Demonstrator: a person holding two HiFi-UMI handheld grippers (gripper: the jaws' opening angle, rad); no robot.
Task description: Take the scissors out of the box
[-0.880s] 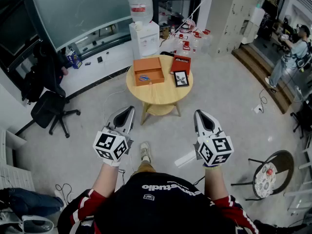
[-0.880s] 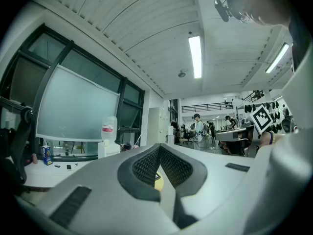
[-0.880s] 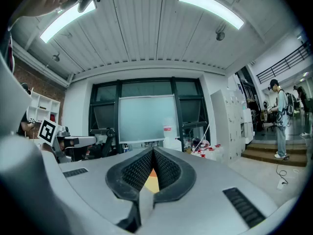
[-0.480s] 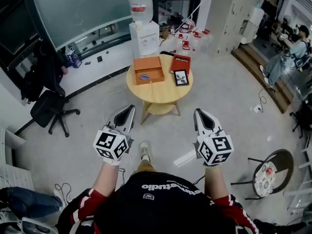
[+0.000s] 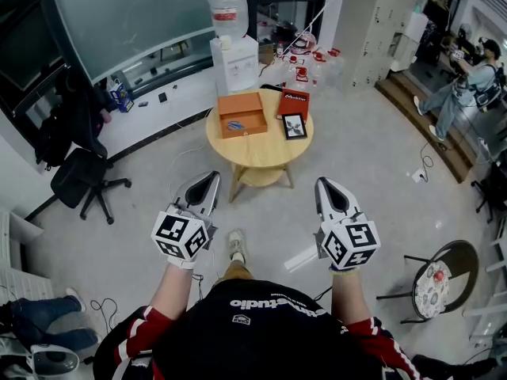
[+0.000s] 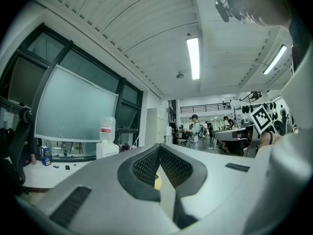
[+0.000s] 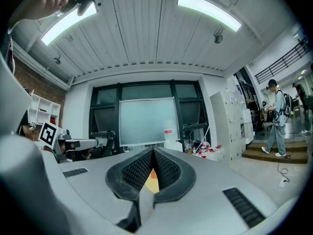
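Head view: the left tool [image 5: 209, 182] and right tool [image 5: 327, 187] are held out side by side over the grey floor [image 5: 142, 228], well short of the round light-wood worktop [image 5: 259, 155]. Neither touches anything.

Left gripper view: the left tool's [image 6: 159, 147] ribbed black pads meet at the tip, jaws pressed together, nothing between them. Right gripper view: the same for the right tool [image 7: 153, 152], jaws together and empty.

Task items: the open orange rectangular box [image 5: 242, 114] sits at the far left edge of the worktop. The scissors with blue handles [image 5: 235, 125] lie inside it on the box floor. At the far right edge lies a flat red-orange lid with white lettering [image 5: 294, 100]. A small black-framed card [image 5: 295, 127] lies just on the near side of the lid.

Beyond the worktop stands a white water dispenser with a clear bottle on top [image 5: 233, 54]. A black office chair [image 5: 81, 182] stands to the left.

Compared with 0.5 s ago: both tools are in nearly the same place, jaws unchanged. Box, scissors, lid and card have not moved. The person by the steps at upper right [image 5: 467, 81] now has one leg stretched out in a stride. At lower left, a leg in jeans [image 5: 40, 311] has shifted and a shoe now shows.
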